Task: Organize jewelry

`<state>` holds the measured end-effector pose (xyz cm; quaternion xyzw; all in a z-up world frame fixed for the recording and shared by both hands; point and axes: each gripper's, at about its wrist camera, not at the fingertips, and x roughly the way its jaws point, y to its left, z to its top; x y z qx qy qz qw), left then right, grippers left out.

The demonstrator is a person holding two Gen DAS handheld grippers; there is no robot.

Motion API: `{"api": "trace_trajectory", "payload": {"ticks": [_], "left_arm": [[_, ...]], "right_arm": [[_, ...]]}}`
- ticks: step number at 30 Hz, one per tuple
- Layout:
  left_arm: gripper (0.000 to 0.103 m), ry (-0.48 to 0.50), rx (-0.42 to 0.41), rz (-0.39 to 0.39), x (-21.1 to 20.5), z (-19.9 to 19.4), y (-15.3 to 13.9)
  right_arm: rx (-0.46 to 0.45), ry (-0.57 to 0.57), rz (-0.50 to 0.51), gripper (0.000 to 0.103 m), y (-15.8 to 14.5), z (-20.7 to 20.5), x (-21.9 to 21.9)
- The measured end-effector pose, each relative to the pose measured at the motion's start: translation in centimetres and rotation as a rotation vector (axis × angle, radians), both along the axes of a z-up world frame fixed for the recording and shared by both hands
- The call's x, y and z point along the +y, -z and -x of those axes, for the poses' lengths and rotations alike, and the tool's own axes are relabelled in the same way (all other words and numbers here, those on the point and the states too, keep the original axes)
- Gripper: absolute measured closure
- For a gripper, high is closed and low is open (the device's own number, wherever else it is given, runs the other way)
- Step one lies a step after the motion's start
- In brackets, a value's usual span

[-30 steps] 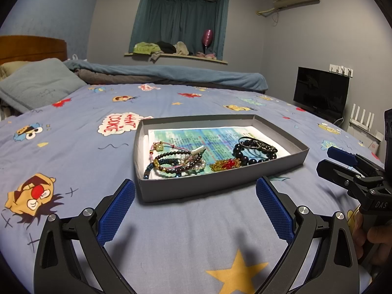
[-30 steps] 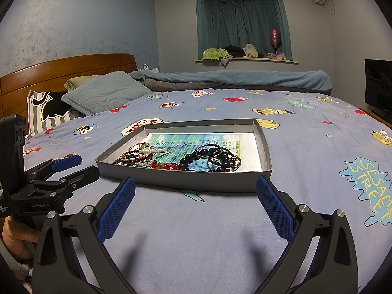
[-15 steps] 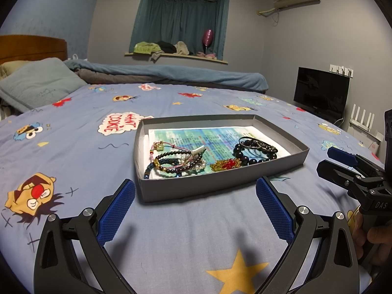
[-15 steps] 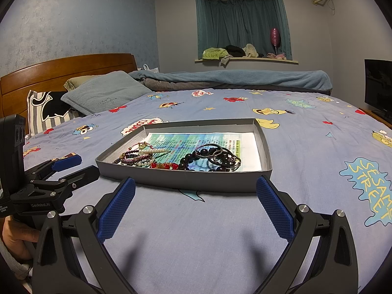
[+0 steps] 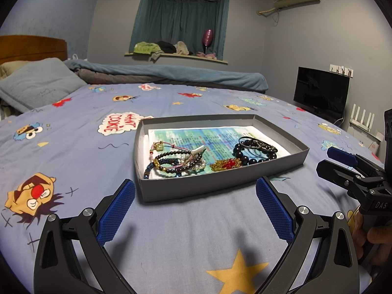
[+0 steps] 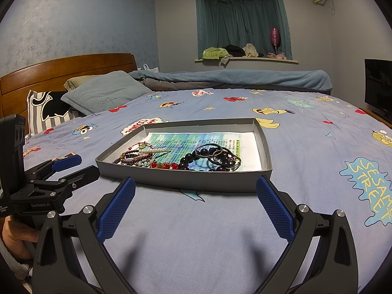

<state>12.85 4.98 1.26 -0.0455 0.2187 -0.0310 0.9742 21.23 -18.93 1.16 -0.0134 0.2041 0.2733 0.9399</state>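
While both grippers hang spread and empty just short of the tray (image 5: 220, 188), all jewelry in view lies inside it: a tangle of bracelets (image 5: 175, 160) at its left end, a gold-and-red chain (image 5: 226, 164) mid-front, dark beads (image 5: 254, 150) with rings to the right. The left gripper (image 5: 195, 210) and right gripper (image 6: 195, 210) hold nothing. Pieces overlap; whether this is gathered or awaiting sorting cannot be settled.

Cartoon-print sheet (image 5: 73, 147) covers bed; grey pillow (image 6: 107, 93) by wooden headboard (image 6: 61, 71). TV (image 5: 321, 93) at right wall. Clothes (image 6: 227, 51) on windowsill, curtains (image 5: 178, 19) drawn.
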Motion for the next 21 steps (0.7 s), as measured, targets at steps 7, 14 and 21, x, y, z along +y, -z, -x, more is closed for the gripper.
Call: {"api": "trace_trajectory", "payload": {"ticks": [7, 14, 21], "left_arm": [[0.005, 0.005, -0.005, -0.008, -0.06, 0.22, -0.03], [0.005, 0.002, -0.003, -0.012, -0.27, 0.09, -0.03], [0.005, -0.002, 0.003, -0.008, -0.22, -0.11, 0.01]], "right_arm": [[0.003, 0.001, 0.001, 0.005, 0.06, 0.01, 0.02], [0.004, 0.001, 0.002, 0.005, 0.1, 0.0, 0.08], [0.004, 0.001, 0.001, 0.005, 0.11, 0.03, 0.08]]}}
